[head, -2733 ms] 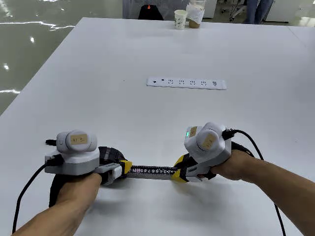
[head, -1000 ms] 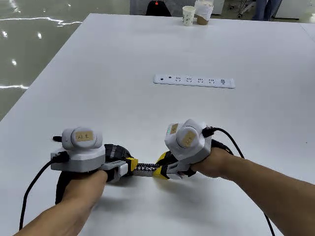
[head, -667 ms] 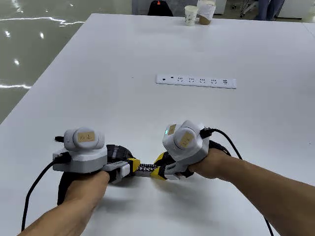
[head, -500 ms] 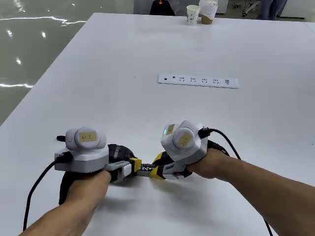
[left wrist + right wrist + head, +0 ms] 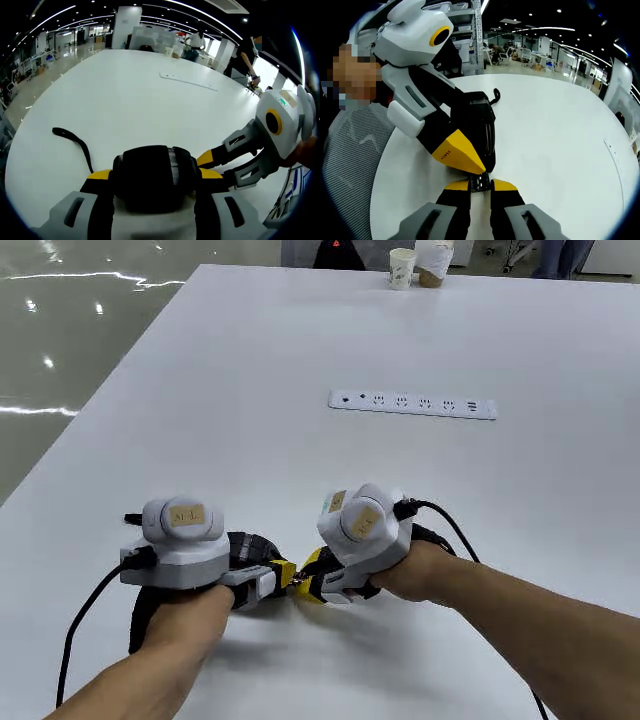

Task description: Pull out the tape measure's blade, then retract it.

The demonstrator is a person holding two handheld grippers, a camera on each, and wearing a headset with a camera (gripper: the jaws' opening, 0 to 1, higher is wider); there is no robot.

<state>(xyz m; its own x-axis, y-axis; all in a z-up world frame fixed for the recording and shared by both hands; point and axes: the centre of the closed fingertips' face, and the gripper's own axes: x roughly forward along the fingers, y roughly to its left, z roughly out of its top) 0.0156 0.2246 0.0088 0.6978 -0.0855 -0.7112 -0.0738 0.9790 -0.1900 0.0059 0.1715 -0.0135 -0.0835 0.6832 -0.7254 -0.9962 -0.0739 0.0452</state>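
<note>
Your left claw clamps the black tape measure on the counter; your right claw pinches its stubby blade, which points right.

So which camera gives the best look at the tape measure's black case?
The left gripper view: the tape measure case sits large and central, clamped between the left tongs. The right gripper view shows its side, partly behind a yellow tong tip, beyond the pinched blade. The head view gives a dark sliver.

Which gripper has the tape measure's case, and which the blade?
The left gripper clamps the black case; the right gripper pinches just the blade tip.
</note>
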